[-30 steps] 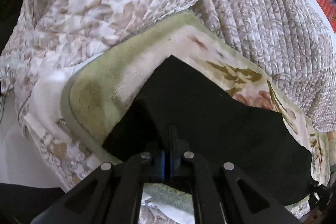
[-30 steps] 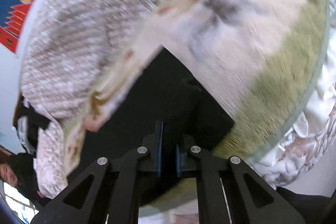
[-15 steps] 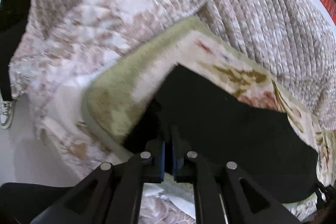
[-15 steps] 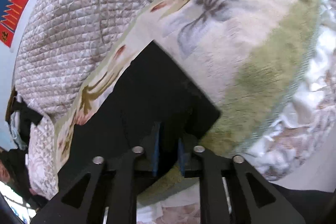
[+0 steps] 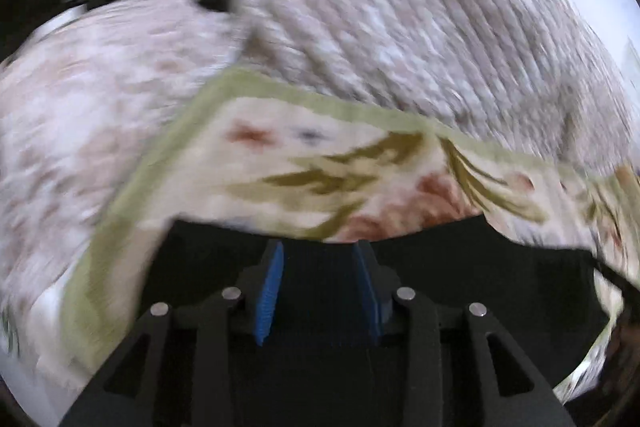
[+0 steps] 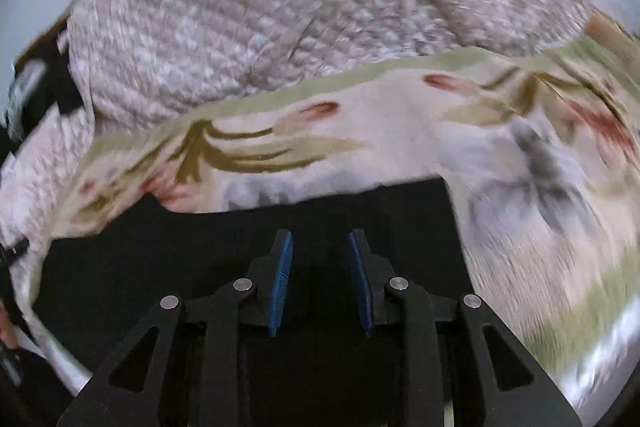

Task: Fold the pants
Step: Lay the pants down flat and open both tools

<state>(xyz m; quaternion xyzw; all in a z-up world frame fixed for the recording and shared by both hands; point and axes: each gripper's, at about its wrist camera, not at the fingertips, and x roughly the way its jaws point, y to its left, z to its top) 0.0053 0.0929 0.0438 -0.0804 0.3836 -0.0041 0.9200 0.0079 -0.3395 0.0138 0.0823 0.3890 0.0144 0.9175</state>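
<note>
Over black pants (image 5: 460,267), left gripper (image 5: 319,281) and right gripper (image 6: 320,277) jaws opening; no legible writing.

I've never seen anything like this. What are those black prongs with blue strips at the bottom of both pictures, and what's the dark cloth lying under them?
There is no robot here: a person holds a pair of tongs in each hand, and a small wide-angle camera on each looks forward along its fingers. One picture is from the left tongs, the other from the right tongs. The blue strips are their gripping pads. Both pairs are opening, and nothing is pinched between the pads. The dark cloth is the black pants, lying flat on a flowered blanket with a green border, spread over a quilted bedspread. The blur comes from the hands moving.
</note>
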